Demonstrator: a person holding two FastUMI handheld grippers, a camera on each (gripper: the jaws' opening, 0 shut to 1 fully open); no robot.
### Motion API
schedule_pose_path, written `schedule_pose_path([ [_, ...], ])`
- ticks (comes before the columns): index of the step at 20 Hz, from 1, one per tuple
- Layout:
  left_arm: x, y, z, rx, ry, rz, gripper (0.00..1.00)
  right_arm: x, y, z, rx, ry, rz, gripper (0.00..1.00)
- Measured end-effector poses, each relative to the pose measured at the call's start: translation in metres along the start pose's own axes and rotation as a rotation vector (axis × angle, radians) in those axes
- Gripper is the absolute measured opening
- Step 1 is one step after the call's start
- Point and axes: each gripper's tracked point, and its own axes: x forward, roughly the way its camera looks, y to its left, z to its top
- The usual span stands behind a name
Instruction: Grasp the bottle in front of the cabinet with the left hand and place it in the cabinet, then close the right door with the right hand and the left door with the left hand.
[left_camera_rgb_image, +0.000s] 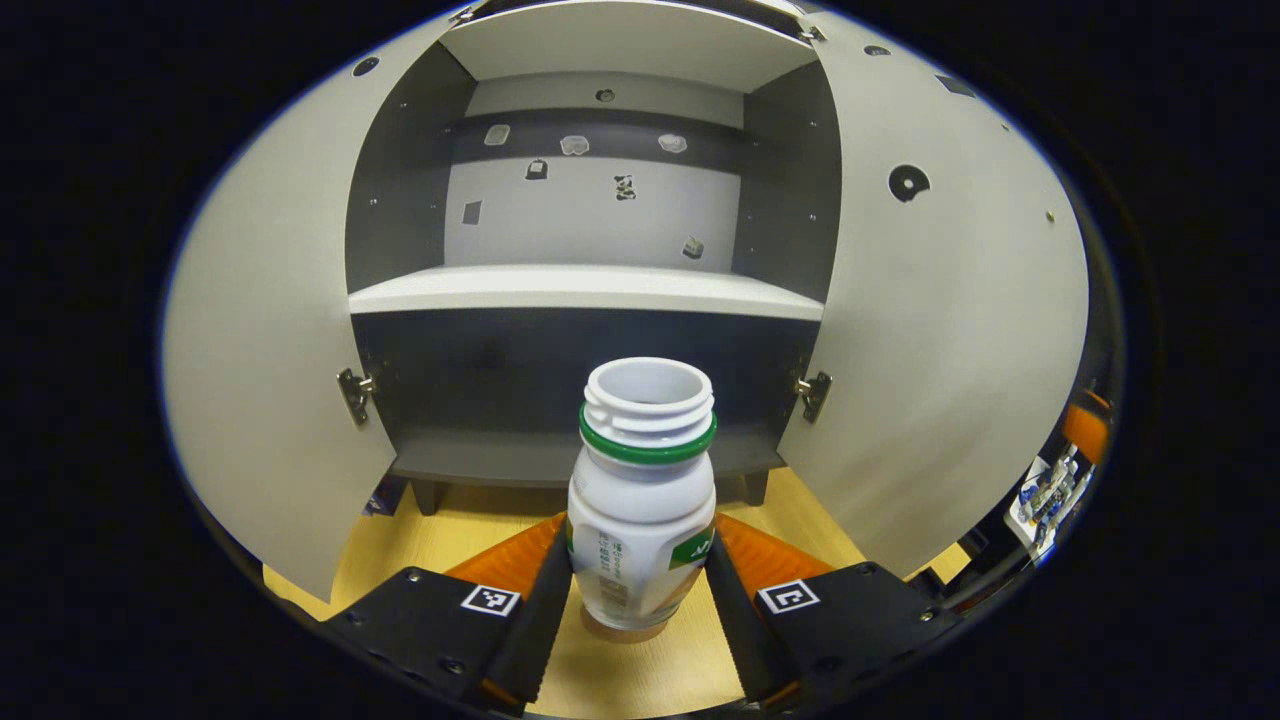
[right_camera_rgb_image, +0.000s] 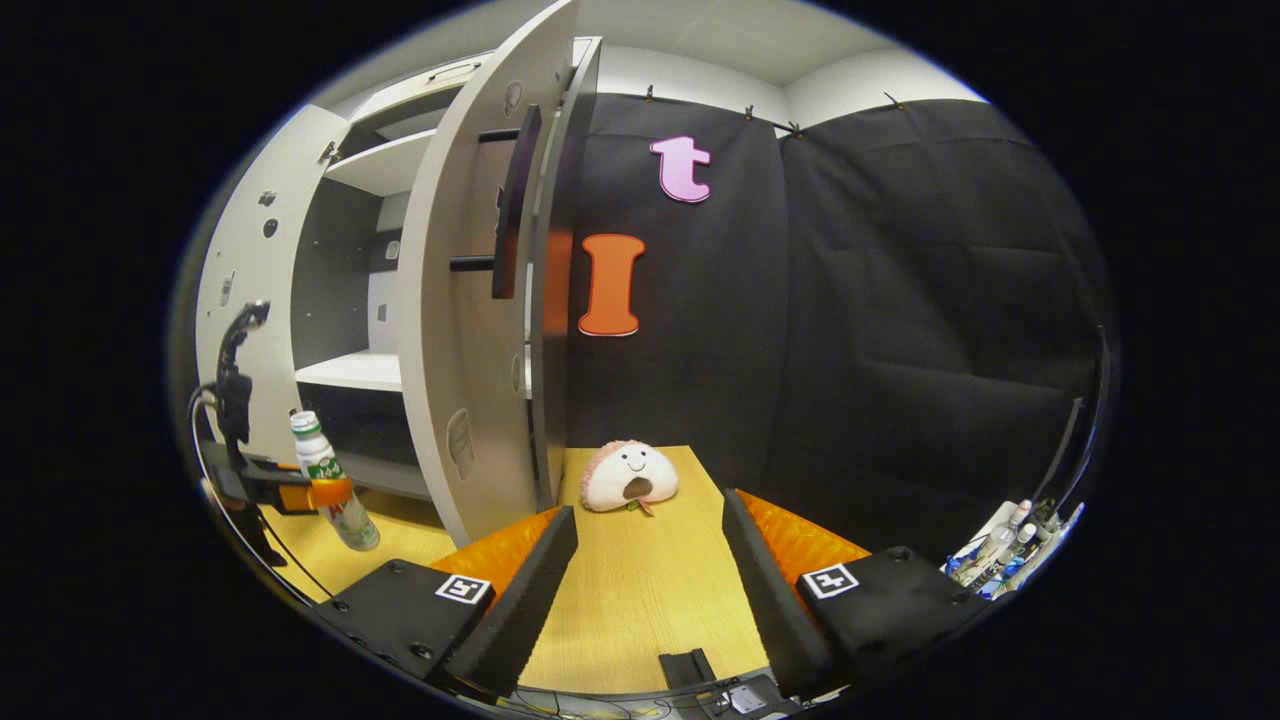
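1. In the left gripper view the left gripper (left_camera_rgb_image: 640, 590) is clamped on the bottle (left_camera_rgb_image: 642, 500), one finger pressing each side of its lower body.
2. The bottle is white with a green ring under its threaded neck (no cap on it) and stands upright just in front of the cabinet (left_camera_rgb_image: 590, 290), level with the cabinet's dark lower compartment.
3. Its base sits just above the wooden table (left_camera_rgb_image: 630, 670); whether it touches the wood I cannot tell.
4. Both cabinet doors stand wide open: the left door (left_camera_rgb_image: 265, 350) and the right door (left_camera_rgb_image: 940, 330) swing out to either side of the cabinet's white shelf (left_camera_rgb_image: 585, 290).
5. In the right gripper view the right gripper (right_camera_rgb_image: 650, 580) has its fingers apart with nothing between them, hovering over the table to the right of the cabinet.
6. From there the bottle (right_camera_rgb_image: 330, 480) appears tilted in the left gripper (right_camera_rgb_image: 310, 495), in front of the cabinet's open lower compartment.
7. A small plush toy (right_camera_rgb_image: 630, 477) lies on the table just beside the right door's (right_camera_rgb_image: 470, 300) outer edge.
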Motion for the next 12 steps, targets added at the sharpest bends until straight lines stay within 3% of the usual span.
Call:
schedule_pose_path([
  [1,-0.004,-0.001,0.012,-0.011,-0.004,-0.004,0.72,0.000,0.002,0.000,0.001,-0.001,0.008,0.97],
  [6,-0.015,-0.001,0.095,-0.060,-0.085,-0.029,0.72,0.001,0.005,-0.011,0.010,0.018,0.038,0.92],
  [8,-0.018,0.005,0.132,-0.053,-0.134,-0.021,0.72,0.001,0.003,-0.013,0.014,0.025,0.042,0.97],
  [12,-0.016,0.015,0.196,0.000,-0.217,0.005,0.72,-0.001,-0.002,-0.009,0.019,0.015,0.035,0.97],
])
